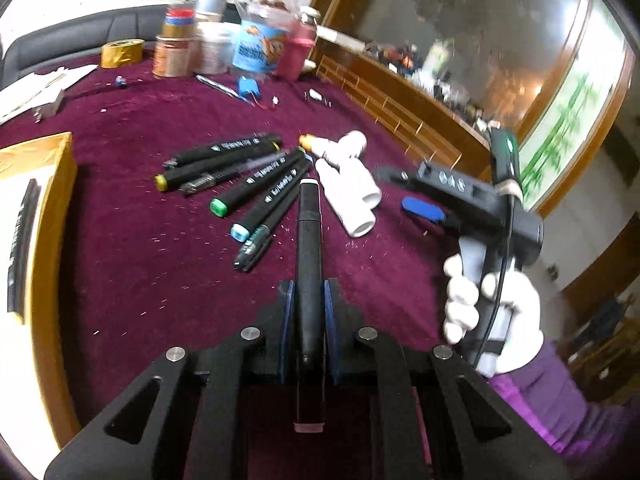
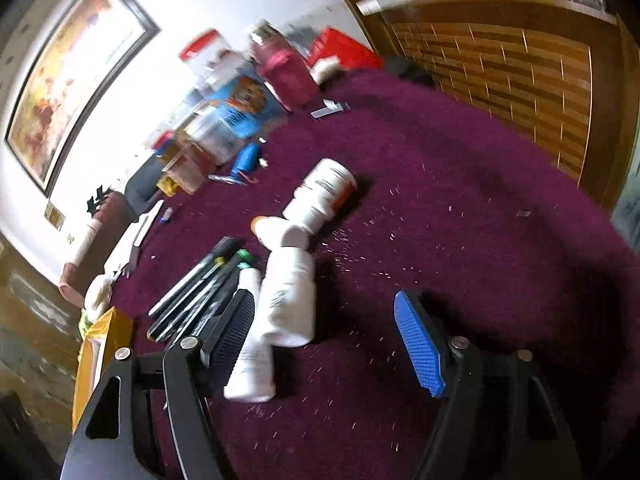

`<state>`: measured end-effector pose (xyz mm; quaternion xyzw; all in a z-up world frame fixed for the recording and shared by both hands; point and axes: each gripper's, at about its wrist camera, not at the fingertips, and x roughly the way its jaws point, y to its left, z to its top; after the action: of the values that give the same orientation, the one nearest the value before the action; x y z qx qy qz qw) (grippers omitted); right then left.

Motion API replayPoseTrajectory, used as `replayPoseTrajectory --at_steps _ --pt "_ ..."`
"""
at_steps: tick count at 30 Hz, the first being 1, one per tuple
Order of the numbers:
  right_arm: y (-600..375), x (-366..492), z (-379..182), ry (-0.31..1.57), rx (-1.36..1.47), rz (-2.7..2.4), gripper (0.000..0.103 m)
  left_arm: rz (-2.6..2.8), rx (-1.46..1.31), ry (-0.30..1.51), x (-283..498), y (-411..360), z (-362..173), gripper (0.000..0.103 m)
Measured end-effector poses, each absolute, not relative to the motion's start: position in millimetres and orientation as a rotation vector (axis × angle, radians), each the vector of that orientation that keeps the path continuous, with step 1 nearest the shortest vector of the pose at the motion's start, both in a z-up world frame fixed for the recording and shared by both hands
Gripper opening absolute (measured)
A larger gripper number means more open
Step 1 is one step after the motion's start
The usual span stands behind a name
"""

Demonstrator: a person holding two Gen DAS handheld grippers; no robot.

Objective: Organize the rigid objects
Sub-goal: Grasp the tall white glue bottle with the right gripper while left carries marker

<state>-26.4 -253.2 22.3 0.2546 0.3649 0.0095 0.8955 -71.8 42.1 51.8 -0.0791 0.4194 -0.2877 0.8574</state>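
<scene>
Markers of black plastic with coloured caps (image 1: 240, 184) lie fanned on the maroon-clothed desk (image 1: 140, 260), just left of the white plastic bottles (image 1: 352, 196); left claw (image 1: 310, 312) pinches one black marker (image 1: 309, 240) lengthwise, pointing at that fan; right claw (image 2: 336, 340) stands wide, empty, nearest the bottles; yellow box (image 1: 48, 184) lies far left.

Maroon tabletop (image 1: 140, 248) with bits of pale debris scattered on it. At the far edge: gold tape roll (image 1: 122, 53), stacked tins (image 1: 176, 46), red-lidded clear jar (image 1: 266, 32) with blue label, pink bottle (image 1: 296, 54). Papers (image 1: 36, 88) at far left. Grey sofa (image 1: 80, 34) behind. Framed painting (image 2: 68, 84) on white wall. Wooden slatted panel (image 2: 516, 68) at right, red crate (image 2: 344, 54) beside it.
</scene>
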Motion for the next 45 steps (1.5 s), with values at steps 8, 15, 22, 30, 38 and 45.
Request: replayPoseTrajectory --at_steps 8,15,22,30,38,45 --pt "-191 -18 46 0.789 0.254 0.168 0.067 -0.584 -0.265 0.851 -74 74 56 0.012" --pt "-161 1 38 0.862 0.106 0.134 0.067 -0.547 -0.339 0.833 -80 111 59 0.012" --pt "-137 6 30 0.947 0.040 0.146 0.066 -0.508 -0.413 0.818 -83 141 56 0.012" --pt "-147 -6 39 0.917 0.171 0.172 0.065 -0.481 -0.460 0.784 -93 173 58 0.012" --pt "-145 8 27 0.973 0.109 0.126 0.065 -0.456 -0.501 0.790 -95 188 49 0.012" --pt "-153 17 15 1.000 0.153 0.066 0.026 -0.454 -0.487 0.786 -98 188 53 0.012"
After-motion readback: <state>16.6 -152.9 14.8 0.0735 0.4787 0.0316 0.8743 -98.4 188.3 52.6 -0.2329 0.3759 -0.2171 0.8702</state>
